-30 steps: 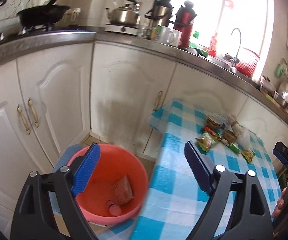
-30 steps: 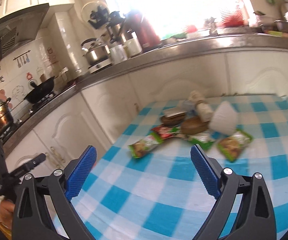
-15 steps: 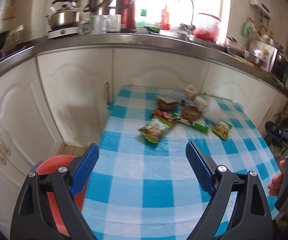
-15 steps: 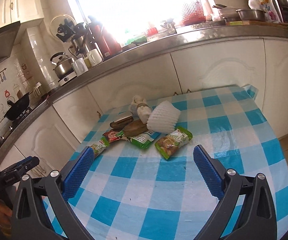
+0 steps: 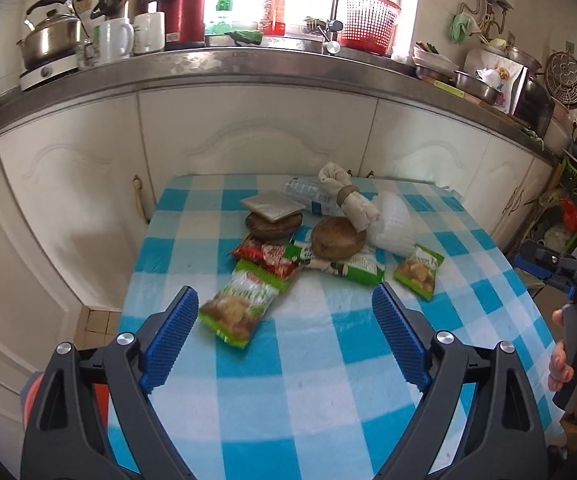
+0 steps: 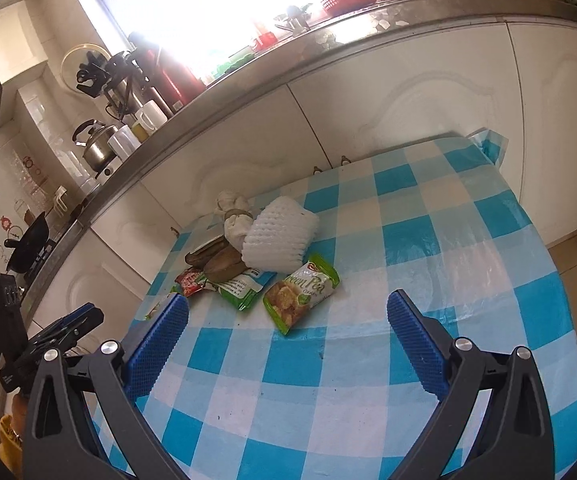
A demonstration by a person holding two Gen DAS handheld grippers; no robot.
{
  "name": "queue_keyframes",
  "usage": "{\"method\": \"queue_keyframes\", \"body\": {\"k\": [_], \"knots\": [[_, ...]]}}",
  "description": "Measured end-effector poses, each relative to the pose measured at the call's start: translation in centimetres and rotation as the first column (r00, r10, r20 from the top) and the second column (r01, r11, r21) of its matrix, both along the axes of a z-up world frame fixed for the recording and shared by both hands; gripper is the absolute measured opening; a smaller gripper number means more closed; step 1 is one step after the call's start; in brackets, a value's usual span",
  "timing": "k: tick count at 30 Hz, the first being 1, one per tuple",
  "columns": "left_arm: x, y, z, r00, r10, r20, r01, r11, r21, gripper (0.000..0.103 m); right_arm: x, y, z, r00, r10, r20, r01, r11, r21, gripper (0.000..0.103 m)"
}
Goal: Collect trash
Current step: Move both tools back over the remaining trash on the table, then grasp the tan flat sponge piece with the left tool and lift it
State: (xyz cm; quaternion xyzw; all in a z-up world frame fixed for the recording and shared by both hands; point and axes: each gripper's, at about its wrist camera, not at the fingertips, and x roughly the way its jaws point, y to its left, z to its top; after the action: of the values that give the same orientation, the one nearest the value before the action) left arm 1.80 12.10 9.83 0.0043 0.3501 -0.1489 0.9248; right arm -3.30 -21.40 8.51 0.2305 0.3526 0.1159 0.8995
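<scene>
A pile of trash lies on the blue checked table [image 5: 288, 380]: a green snack packet [image 5: 240, 304] nearest, a red wrapper [image 5: 266, 254], a green-and-white wrapper [image 5: 352, 268], a Green Pea packet [image 5: 418, 270] [image 6: 302, 292], white foam netting [image 5: 390, 224] [image 6: 278, 240], a tied cloth bundle [image 5: 348, 196] and brown round pieces [image 5: 336, 238]. My left gripper [image 5: 284, 332] is open and empty, its left finger beside the nearest green packet. My right gripper [image 6: 288, 340] is open and empty, just in front of the Green Pea packet. A sliver of the red bin [image 5: 32, 392] shows at lower left.
White kitchen cabinets [image 5: 256, 136] and a steel counter [image 5: 248, 64] with kettle, mugs, thermos and a red basket stand behind the table. The right gripper and hand [image 5: 576, 308] show at the right edge of the left wrist view. Tiled floor lies on the table's right side [image 6: 576, 248].
My left gripper has swung from over the red bin to the table and closed in on the trash pile. My right gripper has moved nearer to the Green Pea packet. Both stayed open.
</scene>
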Motion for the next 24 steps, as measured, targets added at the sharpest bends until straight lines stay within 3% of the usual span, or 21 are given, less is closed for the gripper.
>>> {"method": "queue_keyframes", "body": {"k": [4,7,13,24], "knots": [[3.7,-1.4,-0.6,0.998,-0.068,-0.01,0.068,0.998,0.012,0.089,1.7,0.0,0.0,1.0,0.017,-0.015,-0.017,1.0,0.004,0.099],[6.8,-2.7,-0.8,0.985,-0.169,-0.011,0.17,0.985,0.015,0.089,2.9,0.1,-0.3,0.999,0.03,-0.037,-0.03,1.0,0.002,0.099],[12.4,-5.0,-2.2,0.945,-0.326,-0.028,0.326,0.928,0.178,0.089,5.3,0.5,-1.4,0.995,0.062,-0.083,-0.062,0.998,0.011,0.099],[19.1,-3.9,-5.6,0.919,-0.366,-0.149,0.38,0.921,0.083,0.089,10.0,3.6,-2.6,0.982,0.157,-0.101,-0.159,0.987,-0.012,0.099]]}}
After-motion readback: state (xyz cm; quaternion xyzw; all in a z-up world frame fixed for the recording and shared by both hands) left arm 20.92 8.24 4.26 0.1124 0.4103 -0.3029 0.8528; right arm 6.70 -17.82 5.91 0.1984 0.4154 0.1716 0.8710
